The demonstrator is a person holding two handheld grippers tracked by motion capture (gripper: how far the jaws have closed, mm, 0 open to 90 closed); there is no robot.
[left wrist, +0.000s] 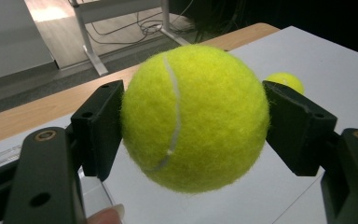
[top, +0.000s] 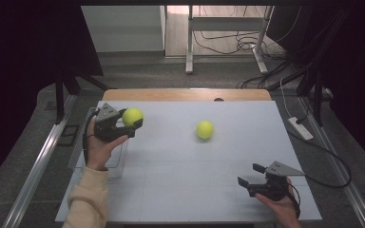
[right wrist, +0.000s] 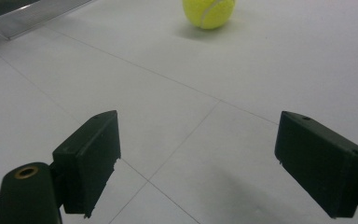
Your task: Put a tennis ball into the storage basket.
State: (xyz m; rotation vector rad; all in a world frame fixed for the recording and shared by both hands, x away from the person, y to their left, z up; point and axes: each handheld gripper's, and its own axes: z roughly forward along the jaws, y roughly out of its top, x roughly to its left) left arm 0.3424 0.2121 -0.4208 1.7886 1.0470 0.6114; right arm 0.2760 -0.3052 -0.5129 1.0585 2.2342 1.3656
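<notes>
1. The left gripper (top: 134,124) grips a yellow tennis ball (top: 132,116), its jaws clamped against the ball's two sides and lifting it clear of the white bench (top: 190,190).
2. Just below and behind those jaws sits a clear plastic container (top: 116,164), probably the ball's destination, though its contents are hard to make out.
3. A second tennis ball (top: 204,129) lies loose on the bench, well ahead of the right gripper (top: 250,175), whose jaws stand spread wide with nothing between them.
4. Judged so far: one ball picked up, none visibly delivered, one left.
5. No brand, label or writing is readable on either ball.
</notes>
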